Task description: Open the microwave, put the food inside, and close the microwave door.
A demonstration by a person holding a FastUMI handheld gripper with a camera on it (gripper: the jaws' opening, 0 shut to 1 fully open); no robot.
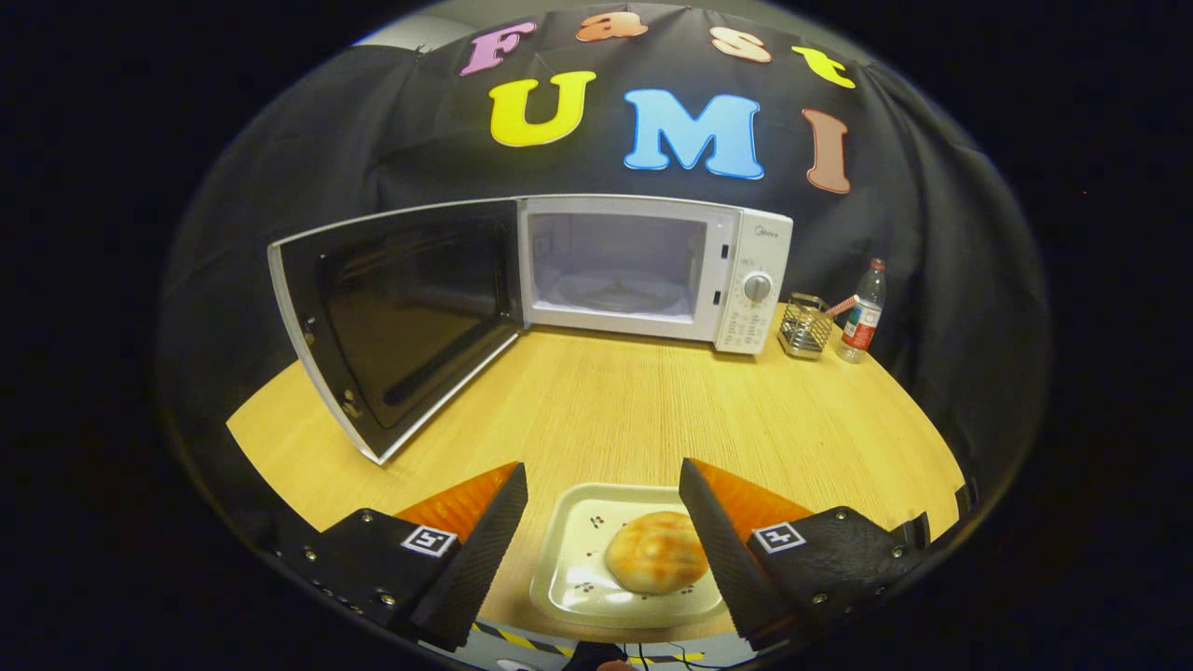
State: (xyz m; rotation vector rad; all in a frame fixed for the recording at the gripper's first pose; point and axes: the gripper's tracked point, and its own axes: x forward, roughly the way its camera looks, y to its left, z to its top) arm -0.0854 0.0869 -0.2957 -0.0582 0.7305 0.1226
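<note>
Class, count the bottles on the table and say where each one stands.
1. The bottle stands upright on the table, right of the wire holder, beside the microwave. Others may hide behind the microwave.

The scene is evenly lit from above, moderately bright at the centre and falling off to dim toward the rim; the wooden table (606, 401) glows warm and shows its grain clearly. The open microwave door (401, 317) reads dark, with faint streaked reflections across its glass; the microwave (652, 270) cavity is pale and slightly hazy. Fisheye distortion bends the table's far and near outlines and bows the door's frame. The gripper (603, 503), its fingers spread wide, is sharp enough; the plate (578, 568) between them carries a soft sheen; the bread (657, 552) has a mild highlight. The far-right bottle (862, 312) is small and soft.
</note>
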